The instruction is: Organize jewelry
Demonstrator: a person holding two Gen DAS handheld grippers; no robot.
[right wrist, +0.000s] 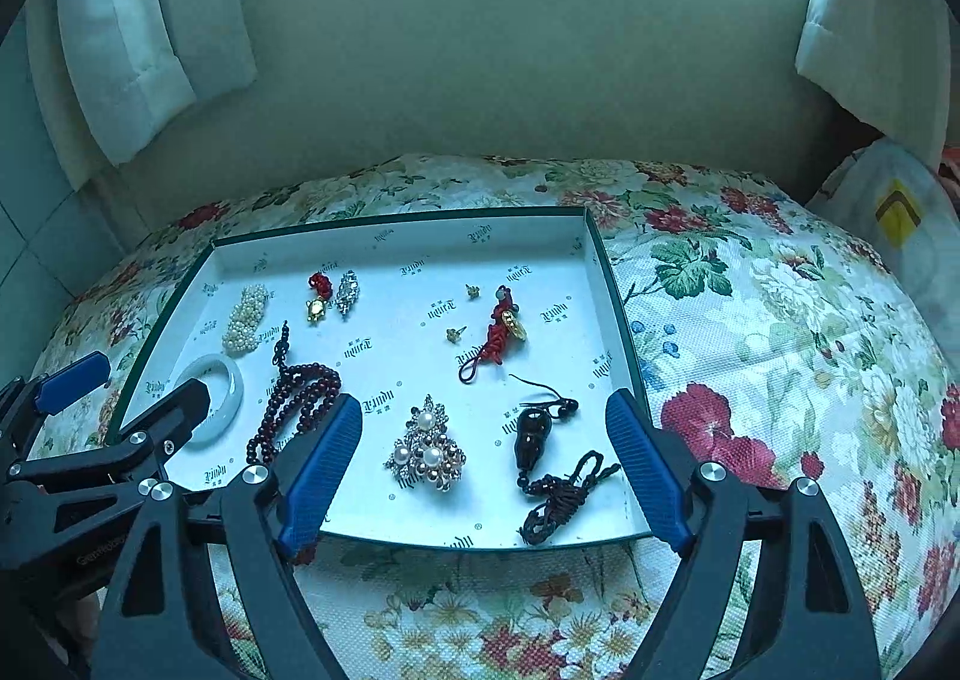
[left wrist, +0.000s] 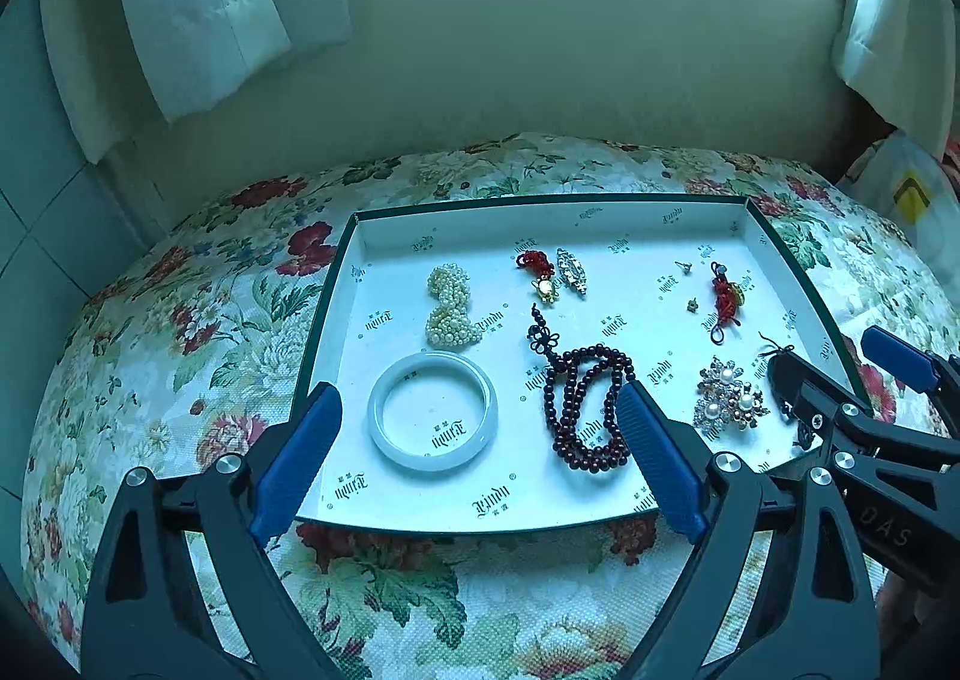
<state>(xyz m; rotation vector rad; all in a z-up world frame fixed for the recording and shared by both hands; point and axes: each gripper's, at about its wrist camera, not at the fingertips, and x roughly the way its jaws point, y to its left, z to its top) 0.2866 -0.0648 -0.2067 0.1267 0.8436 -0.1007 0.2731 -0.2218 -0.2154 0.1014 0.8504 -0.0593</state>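
Both claws tilted steeply downward over the near edge of a shallow white printed cardboard tray with a dark green rim point(left wrist: 786, 260), itself resting on a floral-patterned cloth-covered surface point(left wrist: 180, 320).

Left claw point(left wrist: 480, 461): blue-padded jaws spread wide, nothing between the pads. Framed in the gap, lying flat on the tray floor, a pale white-green jade bangle point(left wrist: 433, 410), clear of both pads. Near the right pad, and partly hidden by it, a coiled strand of dark red wooden beads with a black knotted tassel point(left wrist: 585, 404). Farther back, a folded cluster of cream pearl beads point(left wrist: 449, 305), just beyond the bangle.

Right claw point(right wrist: 486, 467): jaws likewise wide apart, gripping nothing. Between the pads, on the tray floor, a silver rhinestone brooch with pearl centres point(right wrist: 427, 446), and to its right a black gourd-shaped pendant on a dark braided cord point(right wrist: 533, 437); neither touched.

Toward the tray's far half: a red knotted cord charm with gold coins point(right wrist: 501, 329), two small gold stud earrings point(right wrist: 456, 333), a red cord charm with a gold turtle point(right wrist: 318, 296) and, just beside it, a silver crystal hair clip point(right wrist: 347, 291).

Each claw visible at the edge of the other's view, side by side along the tray's front.
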